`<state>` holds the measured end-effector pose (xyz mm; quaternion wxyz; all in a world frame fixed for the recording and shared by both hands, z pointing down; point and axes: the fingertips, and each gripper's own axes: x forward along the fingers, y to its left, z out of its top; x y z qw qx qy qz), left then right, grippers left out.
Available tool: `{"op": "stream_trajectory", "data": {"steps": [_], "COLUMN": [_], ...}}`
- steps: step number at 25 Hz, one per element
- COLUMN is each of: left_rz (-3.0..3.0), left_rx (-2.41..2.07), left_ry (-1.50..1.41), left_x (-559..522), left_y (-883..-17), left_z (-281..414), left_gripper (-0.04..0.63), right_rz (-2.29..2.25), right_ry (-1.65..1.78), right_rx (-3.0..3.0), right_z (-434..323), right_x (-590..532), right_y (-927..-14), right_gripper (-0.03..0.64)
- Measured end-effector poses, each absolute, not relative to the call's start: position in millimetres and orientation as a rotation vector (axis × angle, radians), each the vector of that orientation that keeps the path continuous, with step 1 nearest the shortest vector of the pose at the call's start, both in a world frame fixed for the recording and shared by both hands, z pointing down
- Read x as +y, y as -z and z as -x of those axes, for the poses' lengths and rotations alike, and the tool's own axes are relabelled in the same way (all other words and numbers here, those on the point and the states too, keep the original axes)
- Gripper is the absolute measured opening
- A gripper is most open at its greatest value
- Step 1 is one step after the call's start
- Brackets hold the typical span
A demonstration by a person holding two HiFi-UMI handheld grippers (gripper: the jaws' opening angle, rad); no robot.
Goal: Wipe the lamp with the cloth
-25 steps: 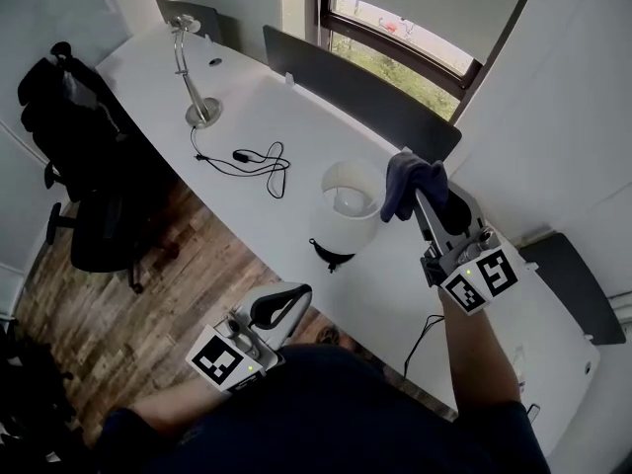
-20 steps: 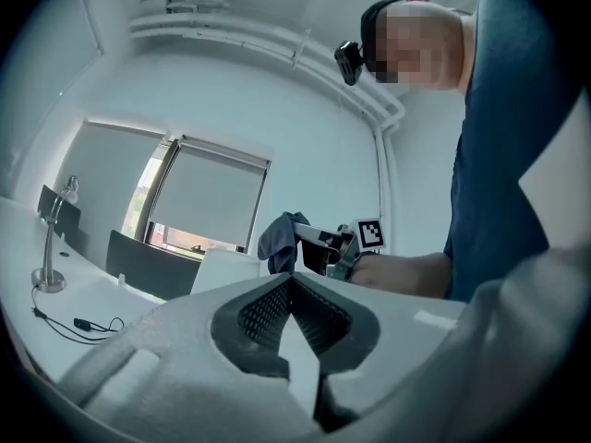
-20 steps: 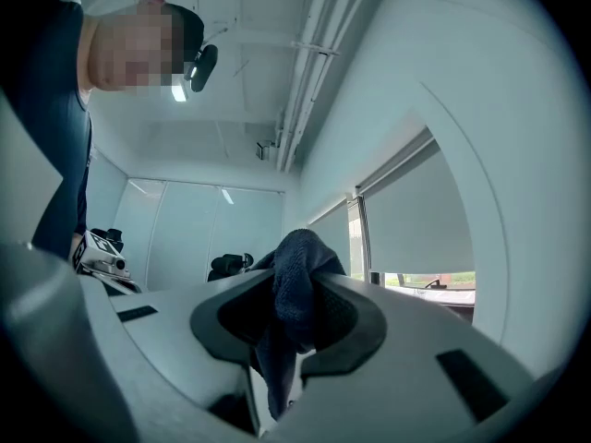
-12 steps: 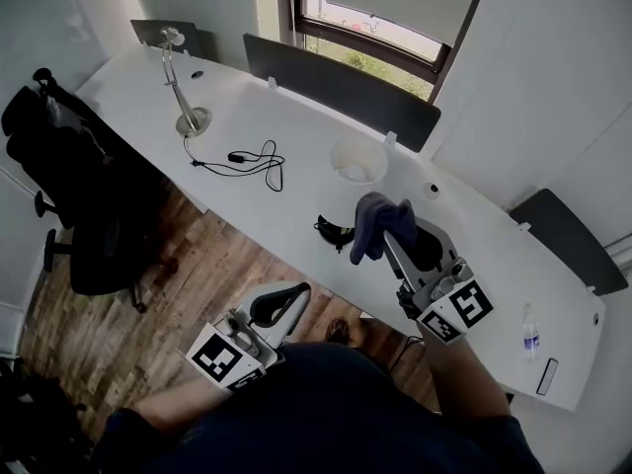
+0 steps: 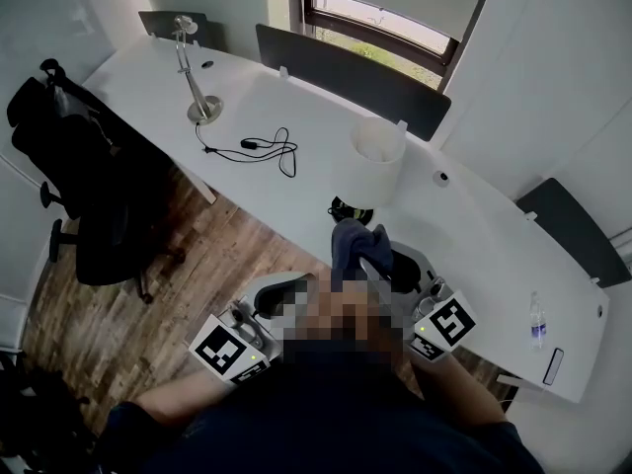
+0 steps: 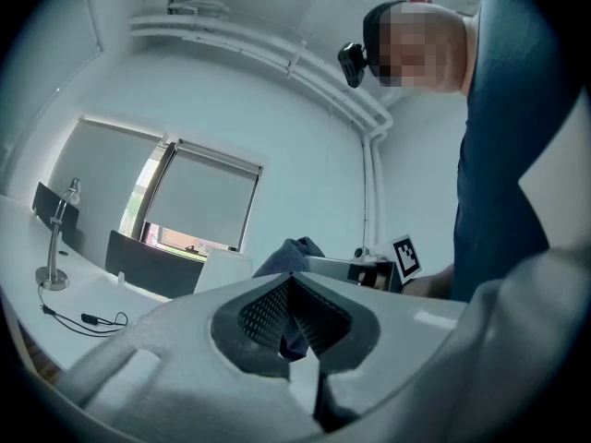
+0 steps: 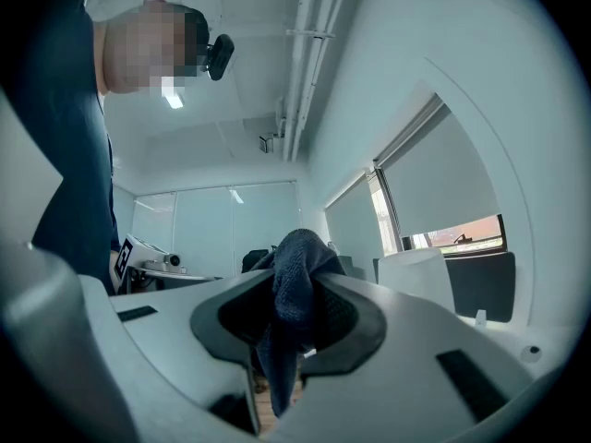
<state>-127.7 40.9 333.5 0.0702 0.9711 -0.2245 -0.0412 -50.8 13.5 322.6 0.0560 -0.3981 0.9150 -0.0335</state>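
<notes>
R gripper point(image 5: 367, 262) w/ cloth point(image 5: 353, 240) clamped pulled back from lamp point(image 5: 378, 156); L gripper point(image 5: 284, 299) jaws together, empty.

Left gripper point(image 6: 292, 276) fingers point(image 6: 262, 314) together, cloth point(image 6: 294, 250) beyond.

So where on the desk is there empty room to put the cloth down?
The biggest bare patch of the white desk lies between the white shade lamp and the water bottle. A smaller one sits between the black cable and that lamp. It is crowded at the far left end, around the silver desk lamp and the cable.
</notes>
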Motion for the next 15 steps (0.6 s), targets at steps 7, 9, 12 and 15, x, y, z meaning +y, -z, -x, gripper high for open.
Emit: {"op": "stream_trajectory", "data": {"steps": [7, 9, 12, 15], "left_rz": [-2.914, -2.912, -2.907, -2.909], "left_rx": [-0.657, -0.648, -0.64, -0.635], "left_ry": [0.136, 0.136, 0.133, 0.149], "left_x": [45.4, 47.3, 49.5, 50.6], "left_y": [-335.0, -336.0, -337.0, -336.9], "left_z": [129.6, 128.7, 128.5, 127.8], "left_gripper": [0.006, 0.006, 0.006, 0.006], "right_rz": [1.154, 1.151, 1.148, 1.141], "right_ry": [0.127, 0.142, 0.148, 0.159], "right_rx": [2.839, 2.841, 2.848, 2.864], "right_z": [76.4, 79.1, 82.2, 85.3], "right_x": [34.2, 38.9, 44.7, 49.1], "right_y": [-334.1, -337.4, -341.6, -345.7], "right_gripper": [0.097, 0.098, 0.098, 0.097]}}
